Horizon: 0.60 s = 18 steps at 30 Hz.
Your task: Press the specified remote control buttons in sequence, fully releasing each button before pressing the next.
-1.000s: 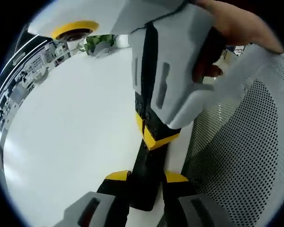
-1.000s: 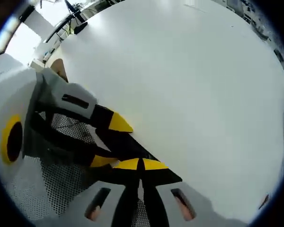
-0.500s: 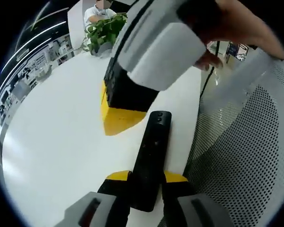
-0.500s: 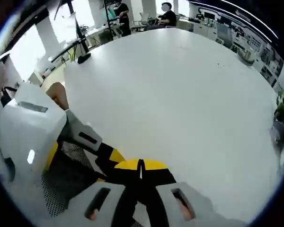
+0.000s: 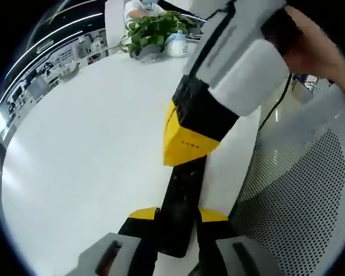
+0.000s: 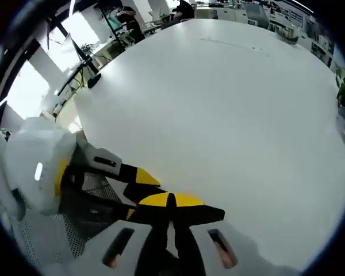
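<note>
the left hand-held gripper (image 5: 178,215) was clamped on the black remote (image 5: 183,201), holding it steady over the white bench (image 5: 86,149). the right hand-held gripper (image 5: 187,144), its tips pressed together, pointed down at the remote's buttons like one finger, likely to push one.

We are in an open-plan office. A large white surface (image 6: 230,115) fills the middle. Beyond its far edge we see rows of desks (image 5: 46,75) with equipment, ceiling strip lights (image 5: 57,37) above them, a potted plant (image 5: 155,31) at the surface's rim, seated people (image 6: 184,8) past it, and a perforated mesh chair (image 5: 299,201) beside it.
</note>
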Motion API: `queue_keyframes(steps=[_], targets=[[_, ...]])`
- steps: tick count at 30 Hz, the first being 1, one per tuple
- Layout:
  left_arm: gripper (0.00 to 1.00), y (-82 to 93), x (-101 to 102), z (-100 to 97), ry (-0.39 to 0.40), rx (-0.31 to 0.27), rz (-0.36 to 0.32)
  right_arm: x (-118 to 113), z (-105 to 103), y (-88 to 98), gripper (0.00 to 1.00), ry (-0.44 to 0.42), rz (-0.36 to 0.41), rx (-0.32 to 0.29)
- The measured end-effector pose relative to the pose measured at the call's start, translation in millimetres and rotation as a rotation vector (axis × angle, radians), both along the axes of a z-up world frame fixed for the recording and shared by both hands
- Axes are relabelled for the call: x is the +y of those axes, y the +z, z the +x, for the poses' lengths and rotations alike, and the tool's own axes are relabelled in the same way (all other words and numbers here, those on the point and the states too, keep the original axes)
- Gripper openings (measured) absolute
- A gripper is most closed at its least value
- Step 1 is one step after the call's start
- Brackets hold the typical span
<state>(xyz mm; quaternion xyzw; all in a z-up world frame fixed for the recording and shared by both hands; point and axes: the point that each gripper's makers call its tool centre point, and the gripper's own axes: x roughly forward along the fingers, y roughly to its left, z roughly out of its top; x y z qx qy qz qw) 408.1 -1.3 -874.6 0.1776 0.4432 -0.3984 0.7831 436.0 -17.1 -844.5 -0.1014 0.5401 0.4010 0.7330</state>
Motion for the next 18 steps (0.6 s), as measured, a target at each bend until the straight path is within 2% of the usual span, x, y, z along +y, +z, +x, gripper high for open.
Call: queue_keyframes(steps=[5, 15, 18], targets=[[0.26, 0.5, -0.1, -1.0, 0.007, 0.012, -0.023, -4.4, -6.2, -15.6, 0.0, 0.035, -0.066, 0.024], [0.27, 0.3, 0.0, -3.3, -0.03, 0.003, -0.02, -7.9, -15.2, -22.1, 0.0, 0.057, -0.078, 0.08], [0.28, 0.3, -0.4, -4.1, -0.041, 0.002, -0.019, -8.8, -16.5, -23.7, 0.0, 0.069, -0.094, 0.075]])
